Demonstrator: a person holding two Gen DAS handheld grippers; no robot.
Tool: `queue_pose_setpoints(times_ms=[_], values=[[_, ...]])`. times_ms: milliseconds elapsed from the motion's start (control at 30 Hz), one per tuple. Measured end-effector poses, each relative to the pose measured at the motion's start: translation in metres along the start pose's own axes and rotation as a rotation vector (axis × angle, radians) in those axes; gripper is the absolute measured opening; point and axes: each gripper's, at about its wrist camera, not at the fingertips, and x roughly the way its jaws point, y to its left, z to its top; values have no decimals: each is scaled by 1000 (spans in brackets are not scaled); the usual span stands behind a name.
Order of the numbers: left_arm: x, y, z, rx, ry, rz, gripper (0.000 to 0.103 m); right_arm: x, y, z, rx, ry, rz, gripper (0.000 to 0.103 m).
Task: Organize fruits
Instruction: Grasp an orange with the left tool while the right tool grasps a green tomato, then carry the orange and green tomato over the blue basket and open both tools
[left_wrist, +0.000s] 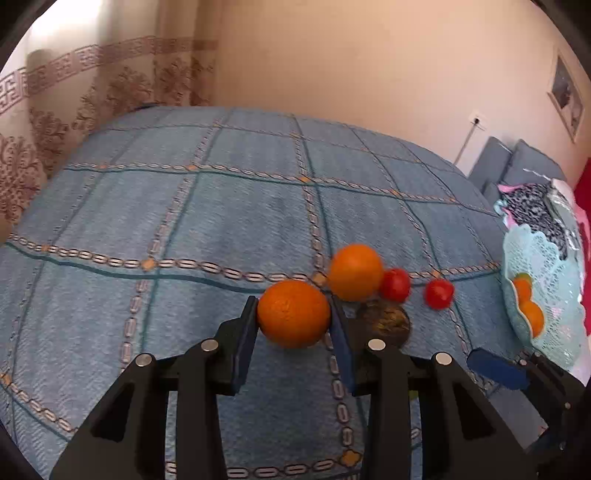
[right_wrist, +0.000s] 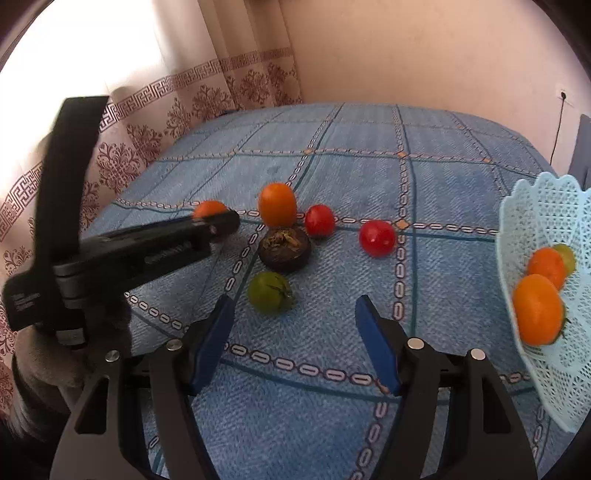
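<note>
The left claw (left_wrist: 293, 321) is clamping an orange (left_wrist: 293, 314) on the blue bed cover (left_wrist: 184, 221); the right claw (right_wrist: 295, 332) is hanging apart near a green fruit (right_wrist: 269, 292), beside the lace basket (right_wrist: 546, 221).

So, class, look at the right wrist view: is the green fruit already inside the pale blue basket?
No, the green fruit lies on the blue bedspread in front of the right tongs, apart from the basket.
</note>
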Motion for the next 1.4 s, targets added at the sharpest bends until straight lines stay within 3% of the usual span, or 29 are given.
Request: queue_pose_setpoints(times_ms=[200, 333, 400, 567, 967, 1400], values=[[-6, 8, 1, -19, -23, 50, 38, 21, 6, 6, -15, 49, 23, 50], [-6, 6, 0, -18, -27, 61, 38, 31, 12, 8, -36, 58, 17, 45], [-7, 6, 2, -20, -26, 62, 38, 34, 14, 9, -49, 55, 12, 36], [-5, 6, 2, -22, -22, 65, 38, 35, 16, 9, -65, 51, 4, 30], [-8, 2, 1, -14, -28, 62, 38, 4, 6, 6, -30, 9, 13, 30], [-33, -40, -1, 58, -62, 26, 38, -56, -23, 1, 32, -97, 9, 30]])
